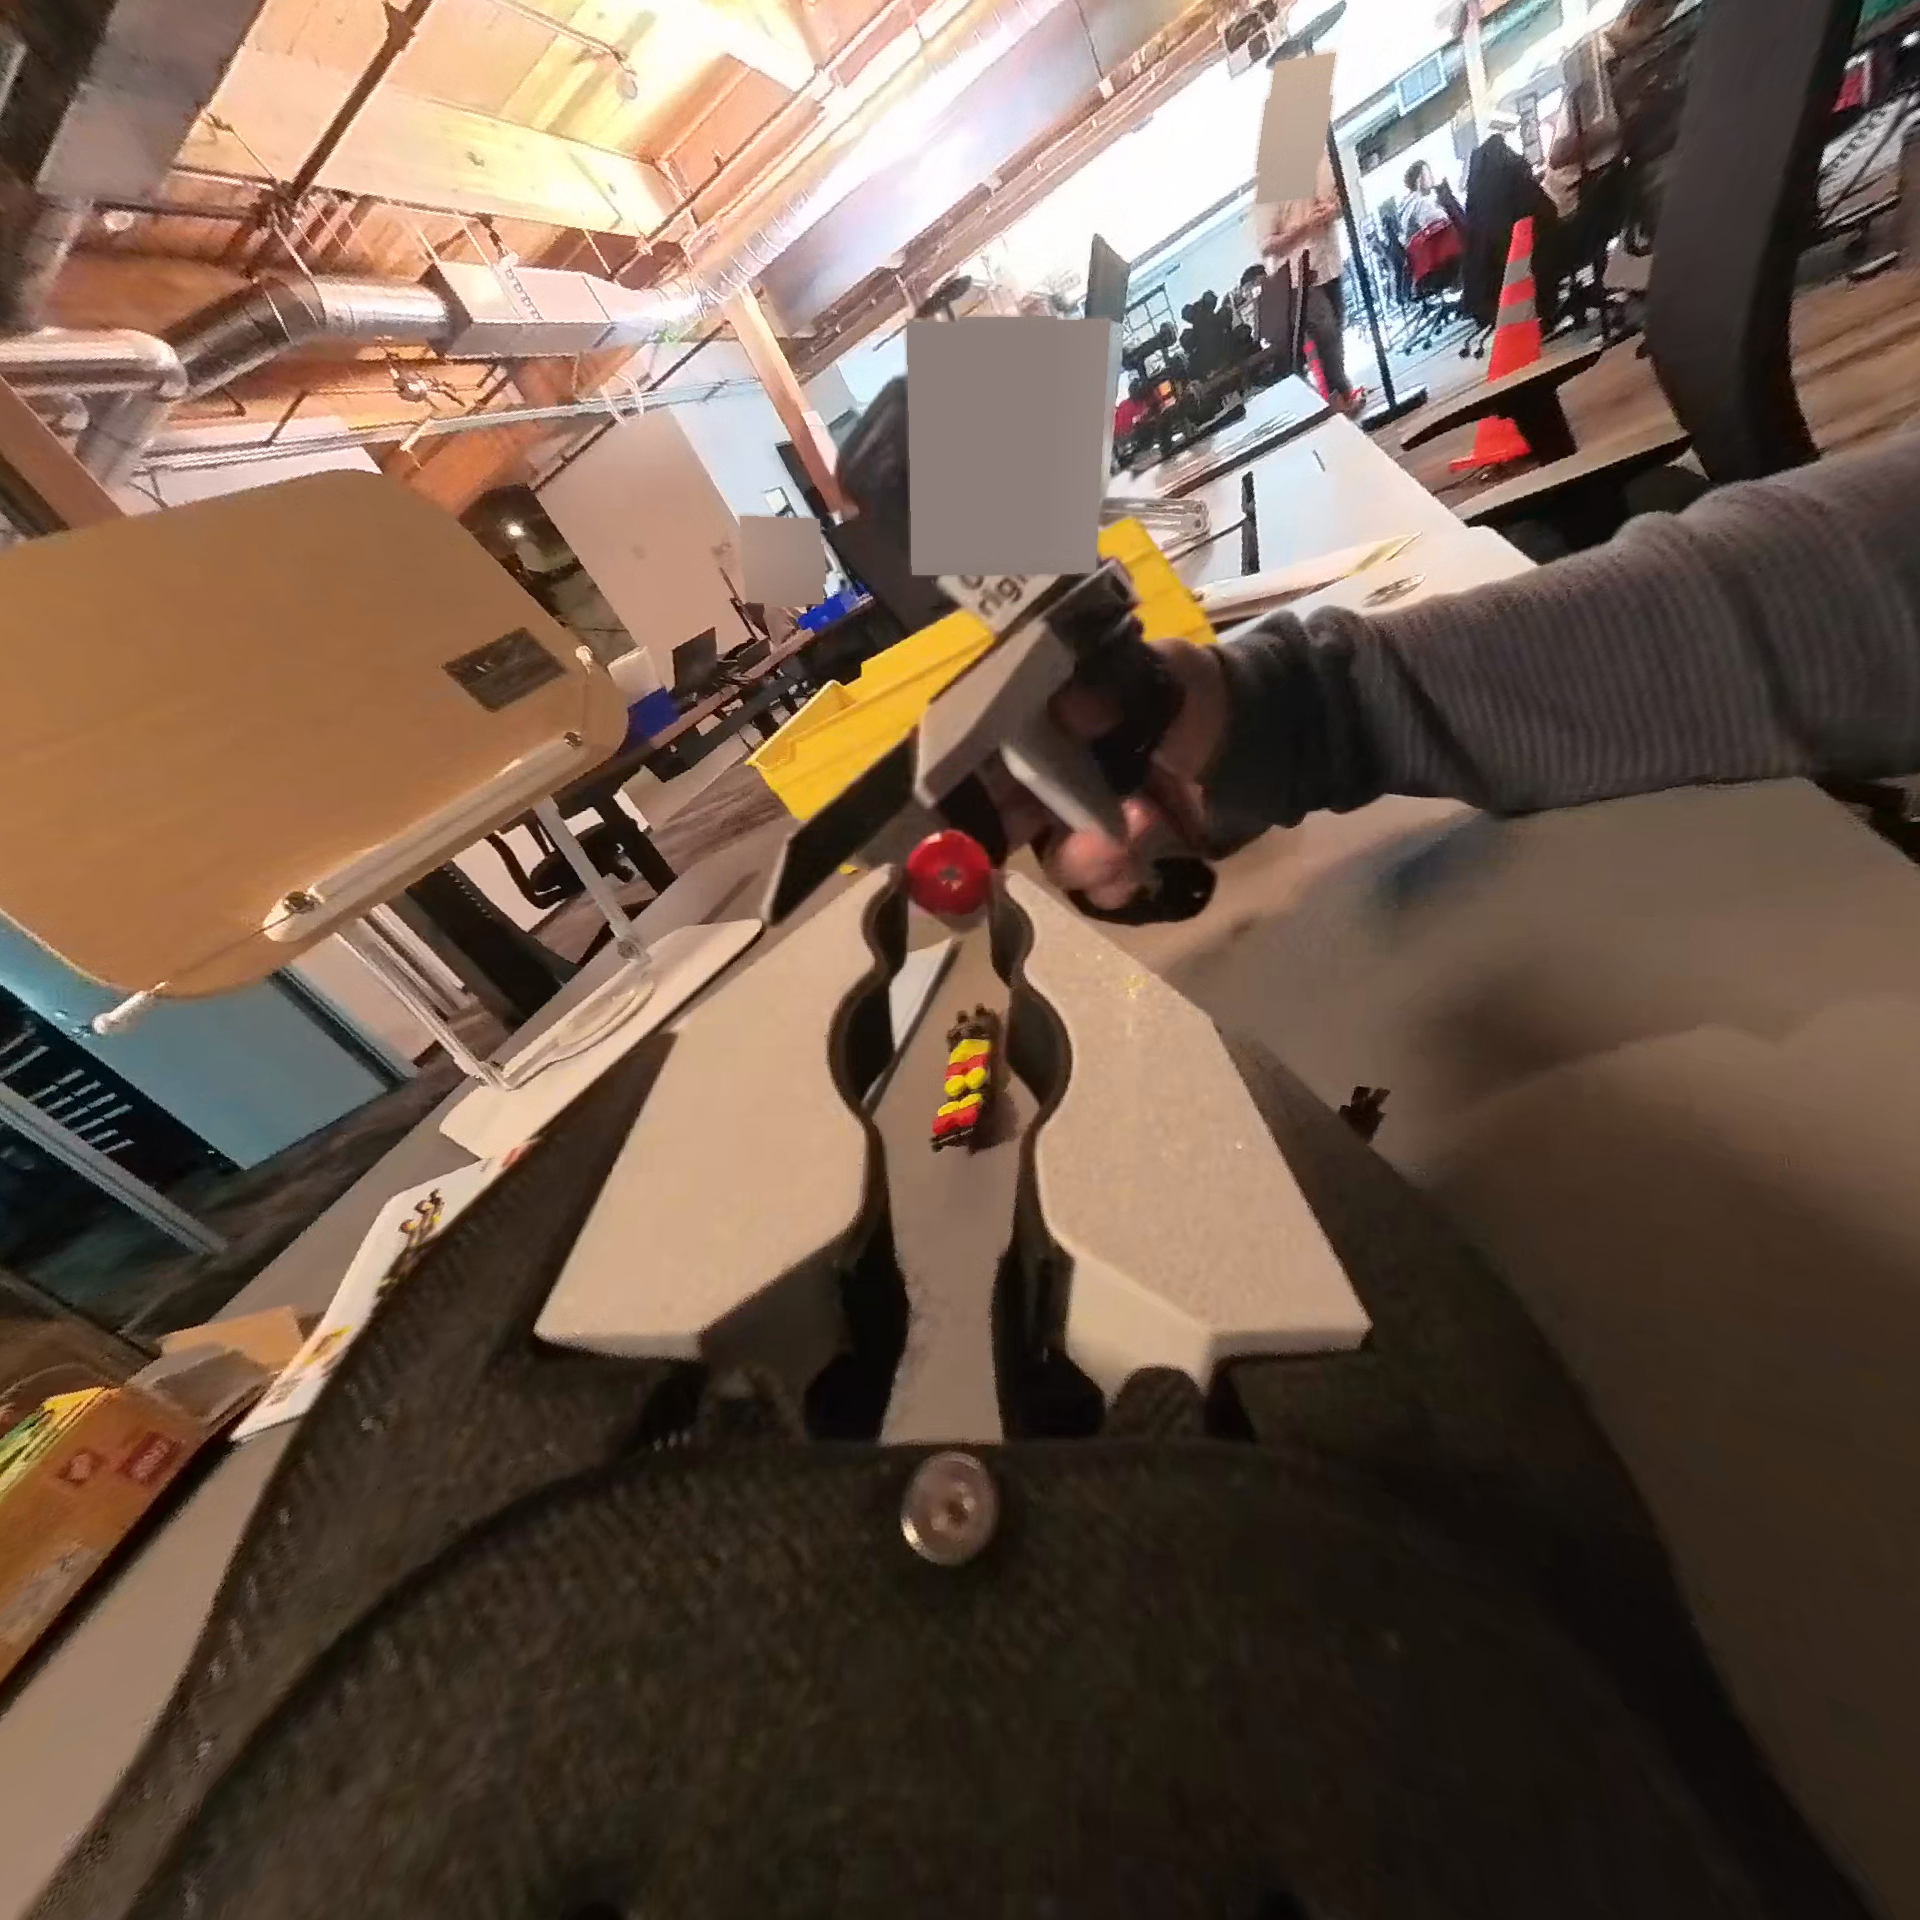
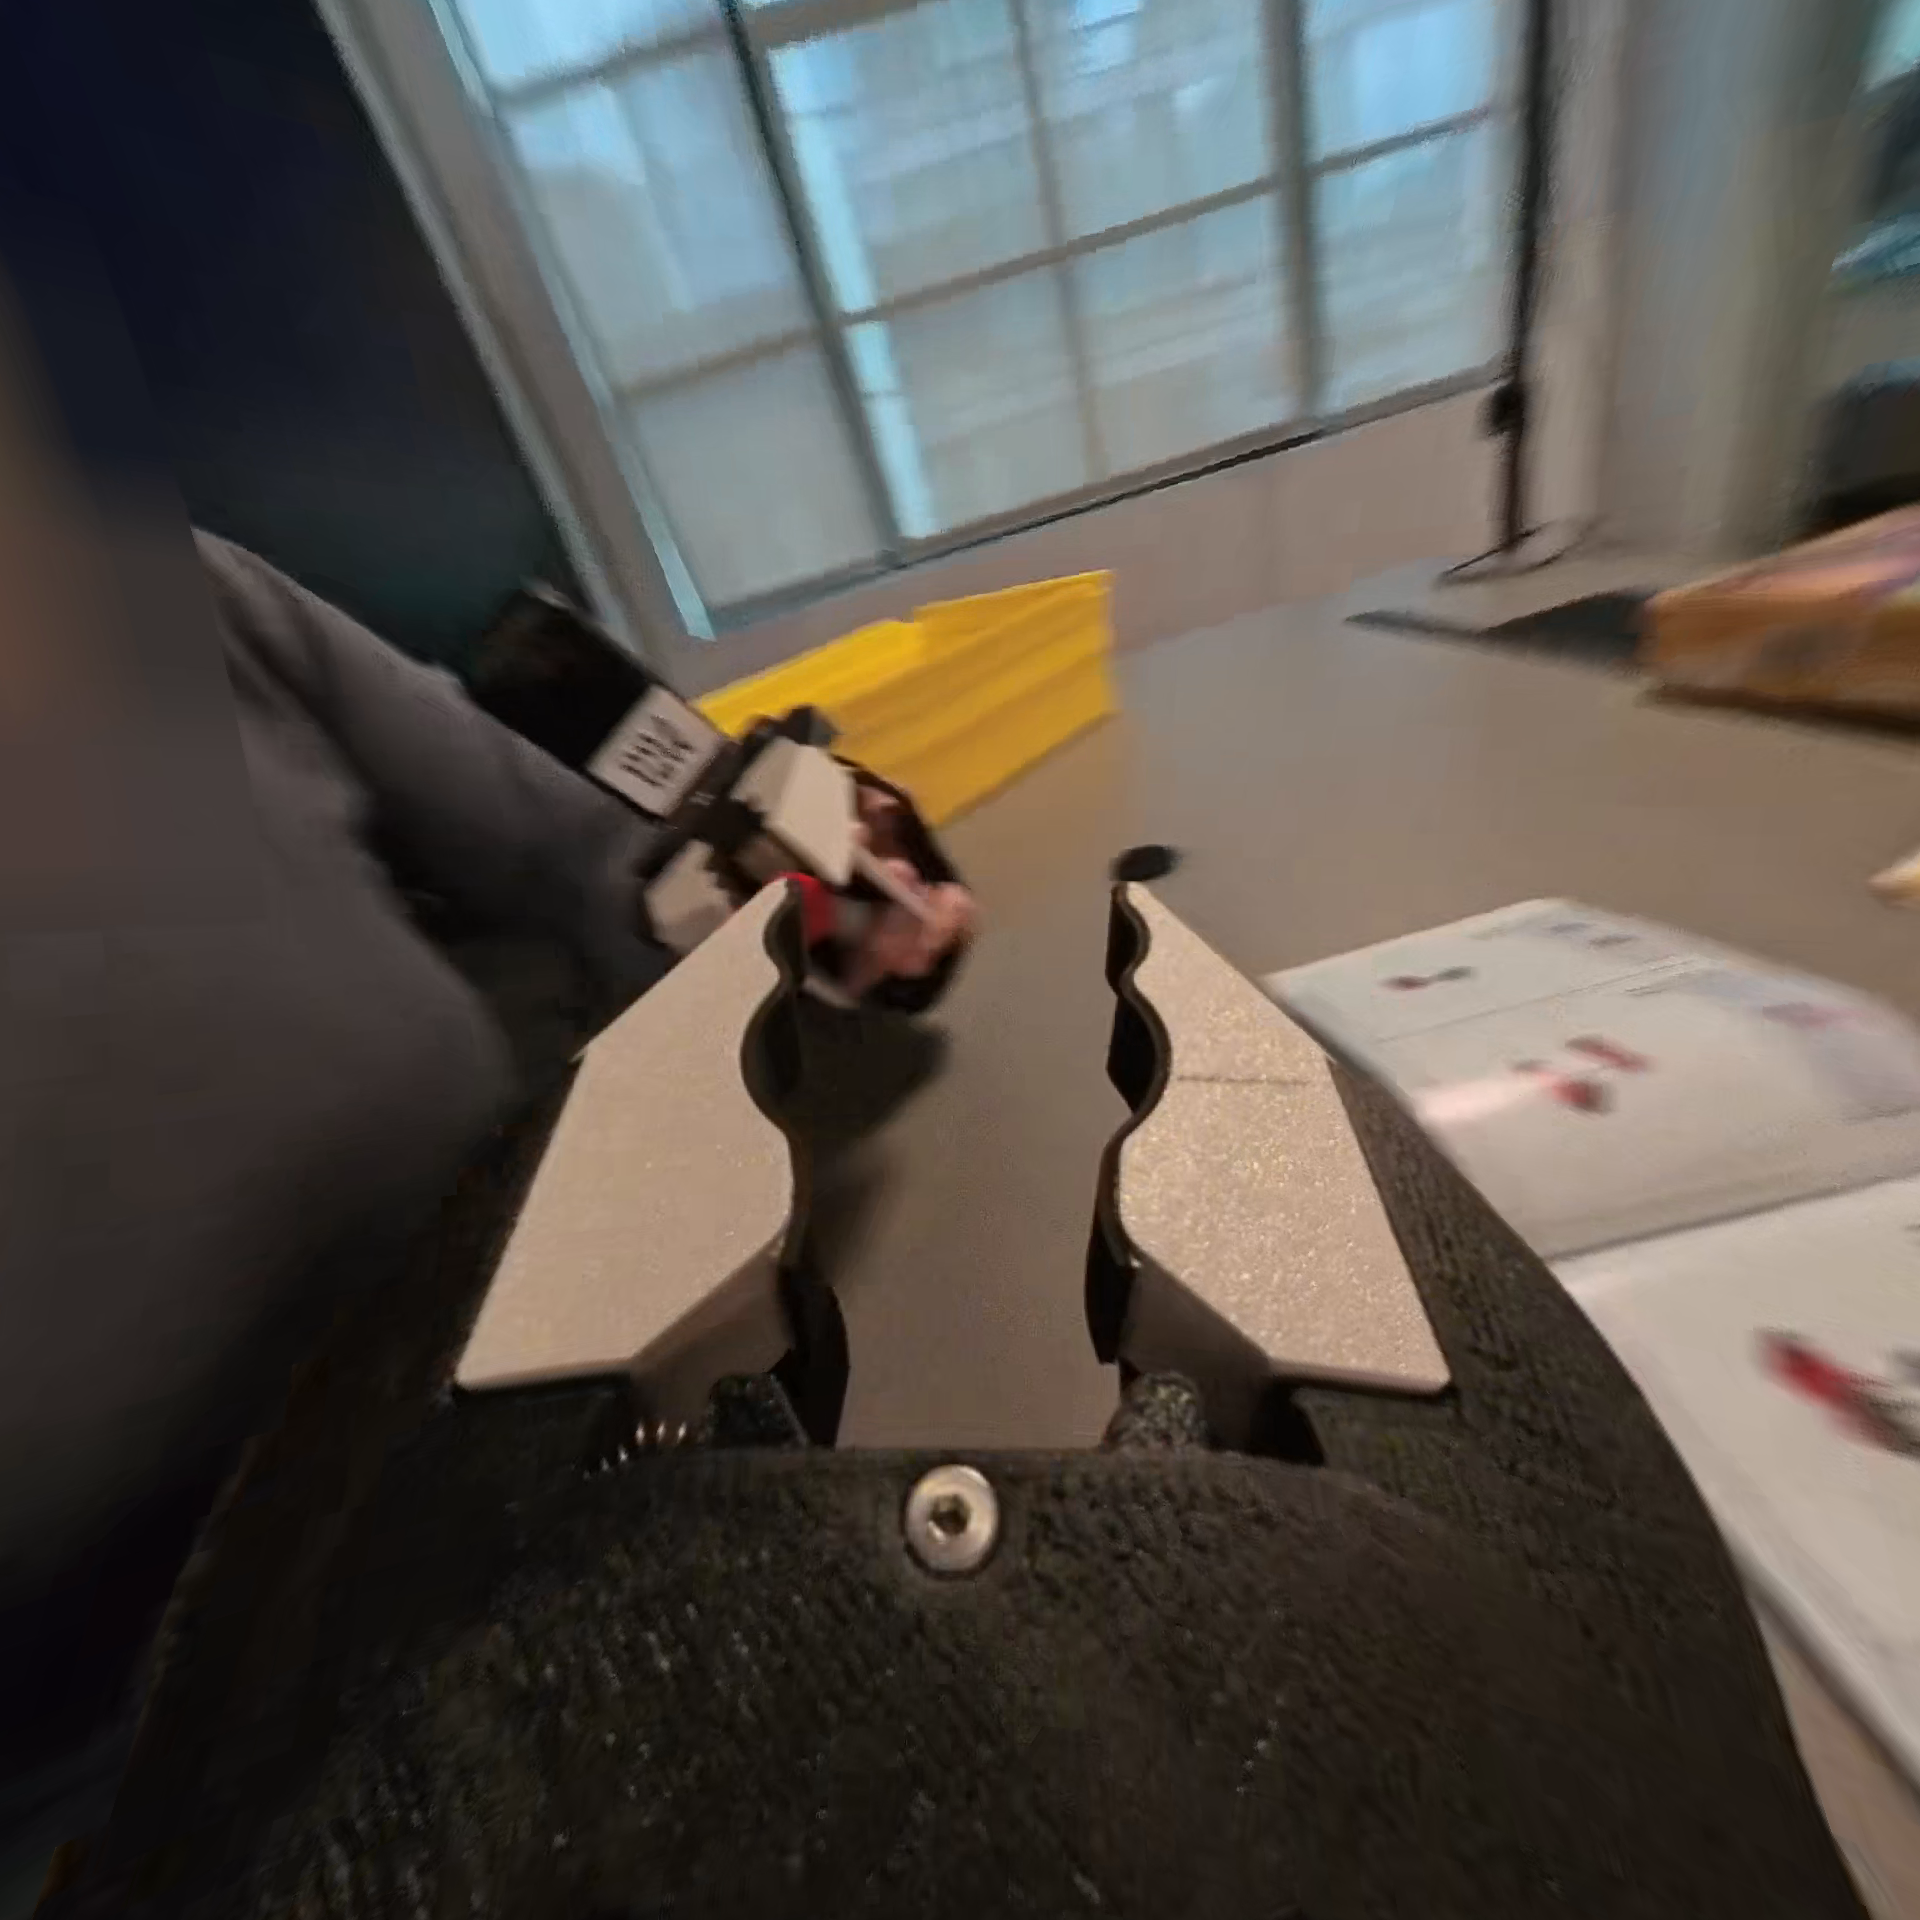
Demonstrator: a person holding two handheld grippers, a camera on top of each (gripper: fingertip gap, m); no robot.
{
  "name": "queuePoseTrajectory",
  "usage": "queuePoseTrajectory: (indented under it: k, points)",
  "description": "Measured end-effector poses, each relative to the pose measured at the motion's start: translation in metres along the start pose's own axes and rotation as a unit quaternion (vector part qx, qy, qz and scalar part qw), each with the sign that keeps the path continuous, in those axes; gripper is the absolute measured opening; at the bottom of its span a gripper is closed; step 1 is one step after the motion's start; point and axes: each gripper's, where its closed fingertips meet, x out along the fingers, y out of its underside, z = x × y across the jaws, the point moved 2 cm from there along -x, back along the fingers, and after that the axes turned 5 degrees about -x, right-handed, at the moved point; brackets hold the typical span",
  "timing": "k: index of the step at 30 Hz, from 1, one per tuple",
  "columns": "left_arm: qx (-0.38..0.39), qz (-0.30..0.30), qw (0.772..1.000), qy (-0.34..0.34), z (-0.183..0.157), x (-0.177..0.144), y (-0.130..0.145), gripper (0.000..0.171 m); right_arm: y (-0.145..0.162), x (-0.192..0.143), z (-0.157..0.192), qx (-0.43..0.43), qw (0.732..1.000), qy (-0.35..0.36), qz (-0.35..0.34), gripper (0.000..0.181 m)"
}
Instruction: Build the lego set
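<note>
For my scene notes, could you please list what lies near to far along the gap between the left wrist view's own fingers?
Red, yellow and black lego piece on the grey table → round red lego piece pinched at the left tool tips → right tool held in a hand → yellow bin.

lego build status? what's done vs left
Done: a small red, yellow and black assembly sits on the table. In hand: left gripper pinches a round red piece; right gripper is open, empty. Left: red piece unattached; instruction booklet lies open.
</note>
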Motion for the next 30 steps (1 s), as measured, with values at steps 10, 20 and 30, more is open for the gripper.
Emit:
queuePoseTrajectory:
  k: [10,20,30]
  points:
    - [0.129,0.0,0.99,-0.055,-0.003,0.003,0.001,0.014,0.014,0.014,0.015,0.251,0.955,-0.156,-0.003,0.029]
    - [0.167,0.018,0.984,-0.061,-0.006,0.005,0.006,0.014,0.024,0.02,0.029,0.274,0.939,-0.206,0.023,0.018]
    - [0.143,0.021,0.984,-0.102,0.005,0.005,0.008,0.046,0.049,0.002,0.002,0.094,0.984,-0.009,0.153,0.014]
